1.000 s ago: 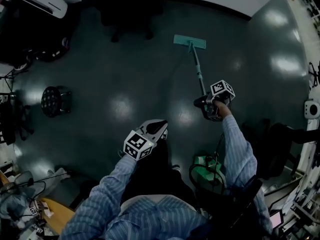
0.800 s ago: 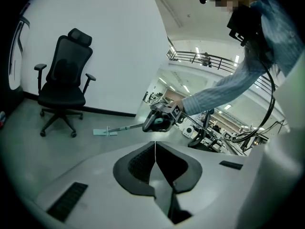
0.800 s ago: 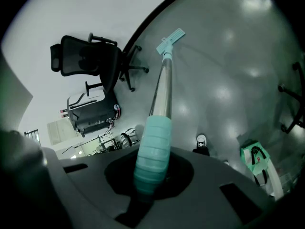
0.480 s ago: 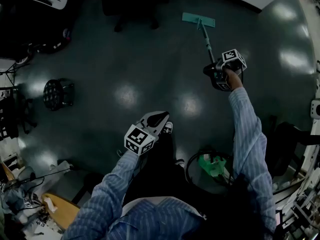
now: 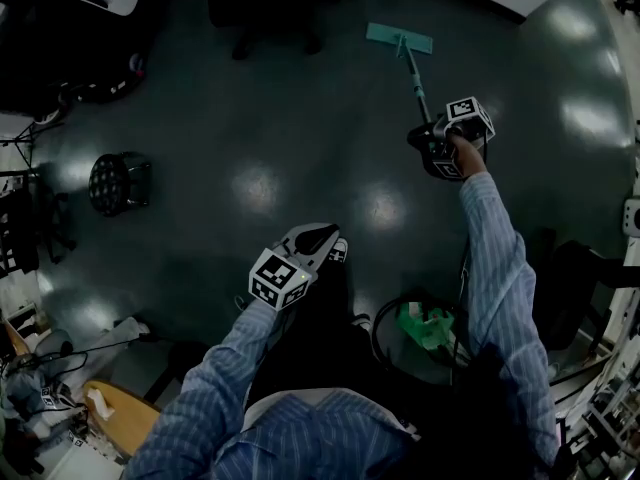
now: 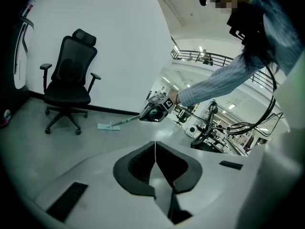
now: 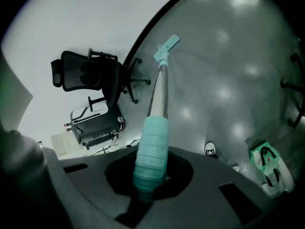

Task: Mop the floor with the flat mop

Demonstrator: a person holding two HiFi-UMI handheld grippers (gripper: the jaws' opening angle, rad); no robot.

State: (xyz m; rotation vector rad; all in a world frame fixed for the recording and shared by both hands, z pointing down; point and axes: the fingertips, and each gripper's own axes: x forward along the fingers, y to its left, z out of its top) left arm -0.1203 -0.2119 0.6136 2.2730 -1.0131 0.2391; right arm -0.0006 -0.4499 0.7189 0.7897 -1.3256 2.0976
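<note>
The flat mop has a teal head (image 5: 399,38) flat on the dark floor near the far wall, and a thin pole (image 5: 415,76) slanting back to my right gripper (image 5: 437,152). That gripper is shut on the mop's ribbed teal handle grip (image 7: 151,151); the pole (image 7: 159,94) runs away to the mop head (image 7: 166,47). My left gripper (image 5: 312,246) hangs in front of my body, shut with nothing in it, its pads (image 6: 164,166) pressed together. From the left gripper view the mop head (image 6: 108,126) and the right gripper (image 6: 153,111) show ahead.
A black office chair (image 5: 258,8) stands by the far wall left of the mop head. A round black stool (image 5: 118,182) sits at the left. A green bucket (image 5: 425,330) with a hoop stands by my right foot. Clutter and cables line the left edge.
Over the last second the right arm stretched forward and pushed the mop head farther toward the wall. In the last half second almost nothing moved. The left gripper stayed put.
</note>
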